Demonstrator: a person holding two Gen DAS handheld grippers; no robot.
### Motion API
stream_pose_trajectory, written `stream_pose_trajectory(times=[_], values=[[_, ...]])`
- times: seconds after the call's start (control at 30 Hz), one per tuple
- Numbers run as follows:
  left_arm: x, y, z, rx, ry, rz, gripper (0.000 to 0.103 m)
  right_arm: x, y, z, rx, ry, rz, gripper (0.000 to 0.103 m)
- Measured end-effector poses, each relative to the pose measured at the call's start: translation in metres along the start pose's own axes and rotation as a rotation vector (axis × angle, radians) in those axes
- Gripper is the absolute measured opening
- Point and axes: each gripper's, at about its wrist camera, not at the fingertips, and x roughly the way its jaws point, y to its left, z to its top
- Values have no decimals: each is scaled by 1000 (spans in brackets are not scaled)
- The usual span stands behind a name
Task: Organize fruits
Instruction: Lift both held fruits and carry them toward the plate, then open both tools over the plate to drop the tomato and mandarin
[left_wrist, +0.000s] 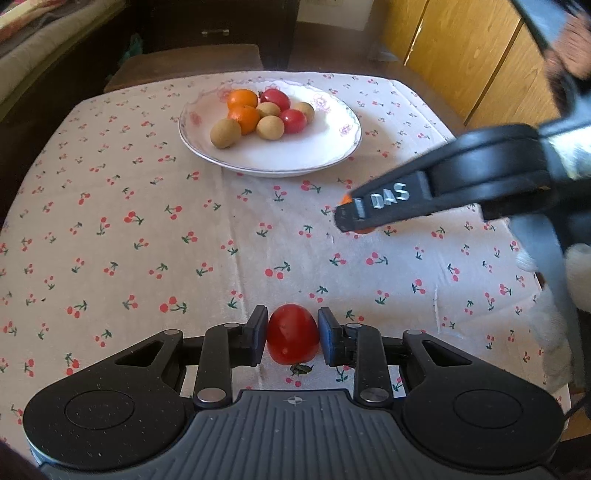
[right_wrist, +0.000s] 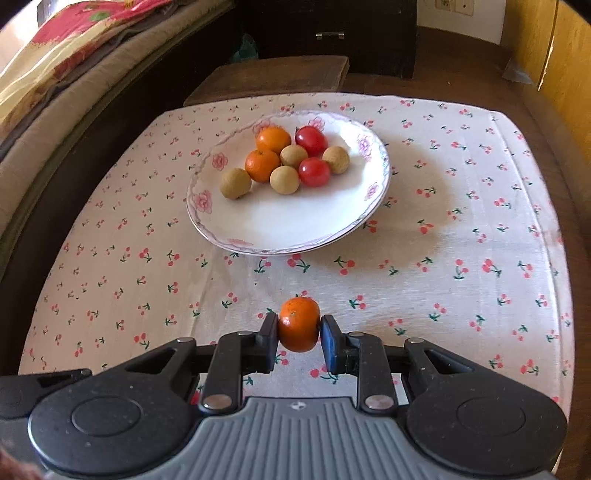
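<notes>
Flowered white china plate (right_wrist: 280, 225) already holds eight fruits. Left claw (left_wrist: 293, 334) grips small red tomato (left_wrist: 293, 333); right claw (right_wrist: 299, 329) grips small orange mandarin (right_wrist: 299, 325). Both still to be plated.

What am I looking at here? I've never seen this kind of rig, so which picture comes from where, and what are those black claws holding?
No robot here: a person holds a two-finger gripper in each hand, each carrying a fisheye camera that looks along its fingers. In the left camera's picture, the left gripper is closed on a red tomato; the right gripper reaches in from the side. In the right camera's picture, that gripper clamps a small orange. Ahead, on a cherry-print tablecloth, a flowered white plate holds two oranges, two tomatoes and four tan round fruits.
</notes>
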Motion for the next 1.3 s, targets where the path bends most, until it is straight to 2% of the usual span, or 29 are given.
stream_pose_trajectory(times=[0.27, 0.6, 1.3], values=[[-4, 3, 14, -16, -34, 9, 37, -14, -4, 4, 12, -40, 17, 26], [-4, 7, 42, -9, -78, 35, 37, -13, -5, 18, 22, -65, 32, 27], [33, 15, 103, 3, -103, 97, 37, 16, -18, 65, 48, -85, 27, 27]])
